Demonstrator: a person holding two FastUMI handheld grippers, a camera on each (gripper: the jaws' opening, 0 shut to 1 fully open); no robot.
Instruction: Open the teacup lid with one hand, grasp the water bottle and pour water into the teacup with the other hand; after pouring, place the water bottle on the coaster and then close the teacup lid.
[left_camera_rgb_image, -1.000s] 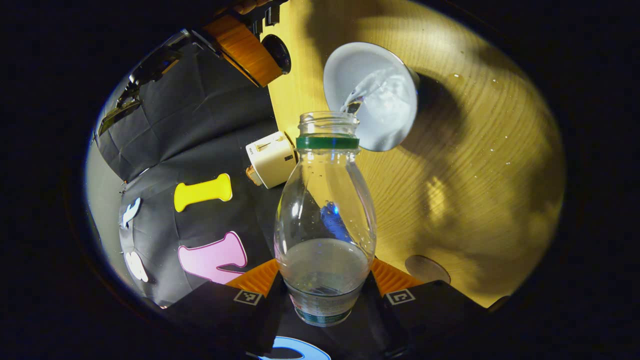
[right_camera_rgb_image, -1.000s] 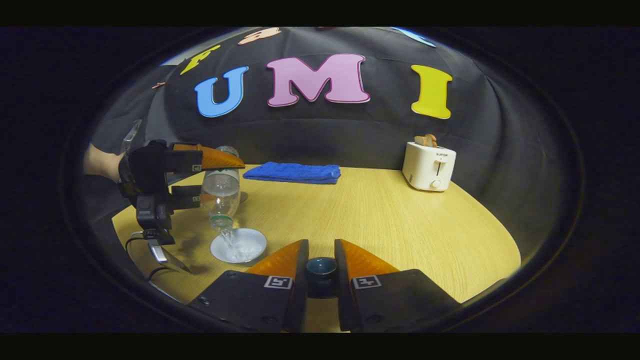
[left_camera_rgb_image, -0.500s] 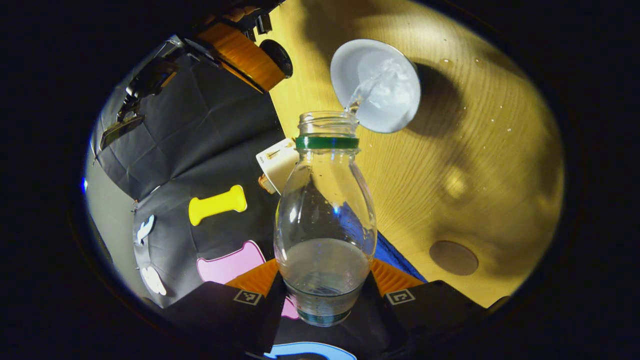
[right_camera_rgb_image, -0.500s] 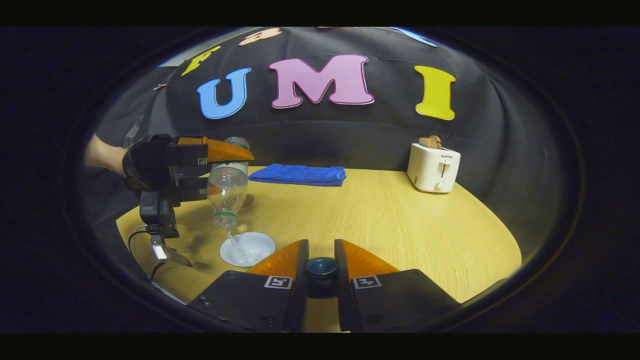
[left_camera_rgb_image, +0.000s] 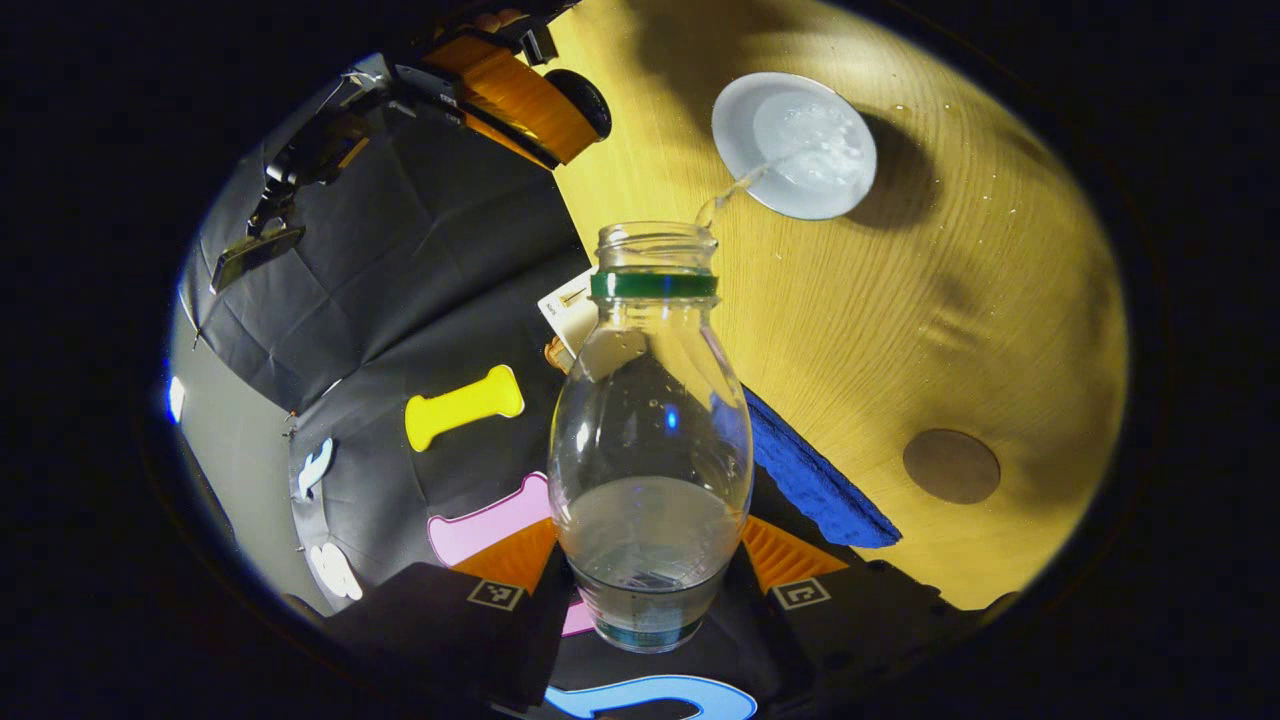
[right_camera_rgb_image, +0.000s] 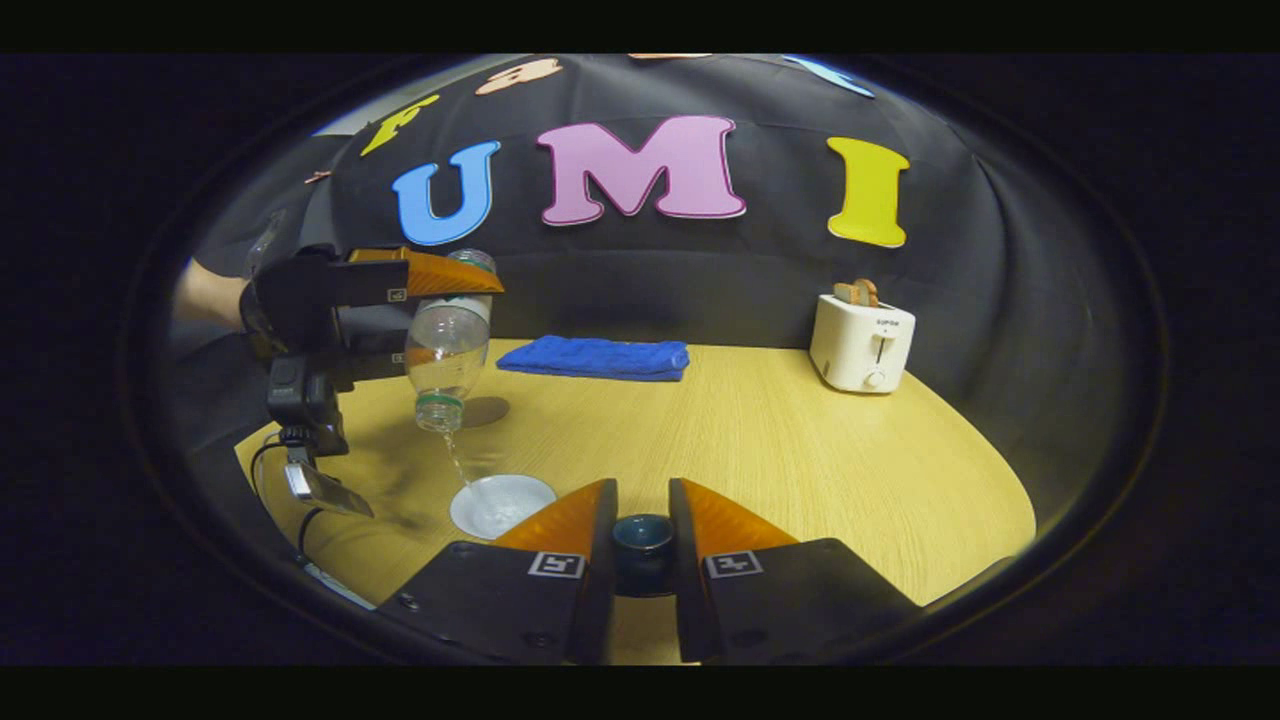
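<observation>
My left gripper (left_camera_rgb_image: 648, 570) is shut on a clear water bottle (left_camera_rgb_image: 650, 440) with a green neck ring, tipped mouth down. A thin stream of water runs from its mouth into the white teacup (left_camera_rgb_image: 795, 145) on the wooden table. In the right gripper view the same bottle (right_camera_rgb_image: 446, 345) hangs tilted in the left gripper (right_camera_rgb_image: 400, 320) above the teacup (right_camera_rgb_image: 502, 504). My right gripper (right_camera_rgb_image: 642, 535) is shut on the dark knob of the teacup lid (right_camera_rgb_image: 642, 533), held beside the cup. A round brown coaster (left_camera_rgb_image: 951, 466) lies on the table, apart from the cup.
A folded blue towel (right_camera_rgb_image: 594, 357) lies at the back of the table (right_camera_rgb_image: 800, 450), and a white toaster (right_camera_rgb_image: 861, 341) with toast stands at the back right. A cable trails off the table's left edge. A person's hand (right_camera_rgb_image: 205, 297) holds the left gripper.
The left gripper has risen with the bottle, so the cup looks smaller and farther below and the stream is longer and thinner. The right gripper has barely moved.
</observation>
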